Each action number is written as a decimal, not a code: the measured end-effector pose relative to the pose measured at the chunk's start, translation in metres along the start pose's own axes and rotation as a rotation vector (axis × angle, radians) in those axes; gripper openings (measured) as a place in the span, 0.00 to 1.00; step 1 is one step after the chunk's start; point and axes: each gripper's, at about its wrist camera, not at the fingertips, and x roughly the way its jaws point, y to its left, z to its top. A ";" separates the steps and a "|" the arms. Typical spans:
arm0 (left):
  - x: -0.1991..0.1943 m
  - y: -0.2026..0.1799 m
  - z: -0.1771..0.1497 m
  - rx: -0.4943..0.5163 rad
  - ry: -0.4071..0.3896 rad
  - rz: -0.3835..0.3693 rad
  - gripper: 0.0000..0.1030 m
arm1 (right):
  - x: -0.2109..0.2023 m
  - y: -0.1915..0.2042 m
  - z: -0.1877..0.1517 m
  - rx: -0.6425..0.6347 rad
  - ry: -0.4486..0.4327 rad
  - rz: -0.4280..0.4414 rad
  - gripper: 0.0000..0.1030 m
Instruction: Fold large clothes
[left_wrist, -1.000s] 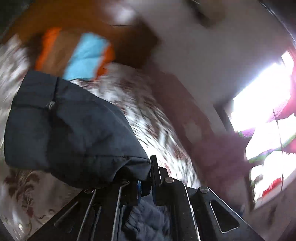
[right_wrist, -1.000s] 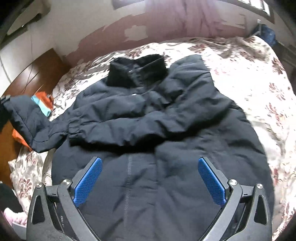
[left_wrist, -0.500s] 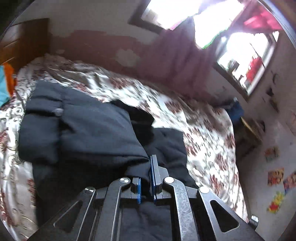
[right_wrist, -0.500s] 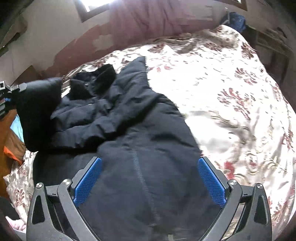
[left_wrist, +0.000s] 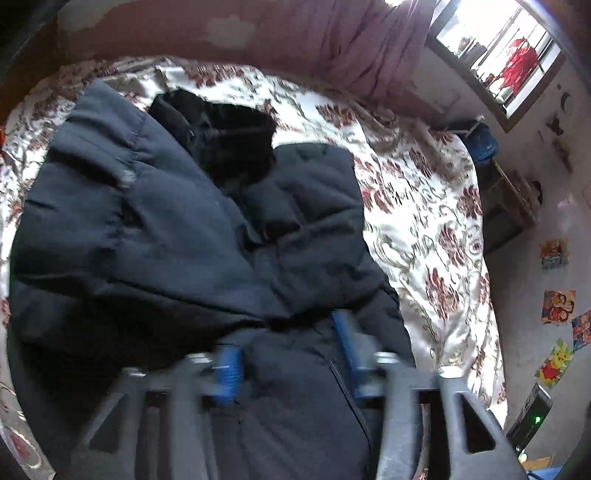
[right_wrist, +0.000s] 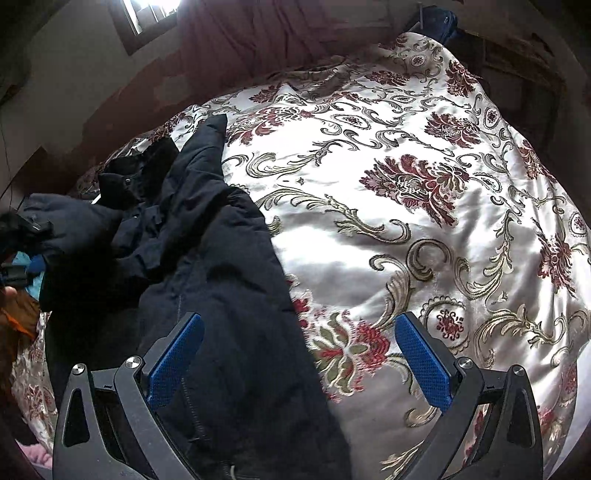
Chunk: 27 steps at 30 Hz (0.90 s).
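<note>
Both grippers tilted down over jacket (left_wrist: 177, 229); left gripper (left_wrist: 288, 354) just opened.

One dark jacket (left_wrist: 155, 236), one floral bedspread (right_wrist: 424, 229), two hand-held grippers (right_wrist: 299, 354), four wall stickers (left_wrist: 558, 305)

The left tool (left_wrist: 291, 365) is motion-blurred; the jacket's (left_wrist: 177, 236) hem is cut off.

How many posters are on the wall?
4, in the left view, right edge: one highest, one below it, one cut off by the frame edge, one lowest. More may lie outside the frame.
</note>
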 end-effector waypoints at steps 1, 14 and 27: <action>0.002 -0.001 -0.002 -0.008 0.012 -0.034 0.95 | 0.001 -0.001 0.001 -0.002 0.001 0.002 0.99; 0.010 -0.051 -0.019 0.230 0.097 -0.042 0.97 | 0.011 -0.004 0.002 -0.003 0.021 -0.003 0.99; -0.005 -0.017 -0.025 0.171 0.100 -0.090 0.97 | 0.028 0.022 0.020 0.046 0.048 0.297 0.99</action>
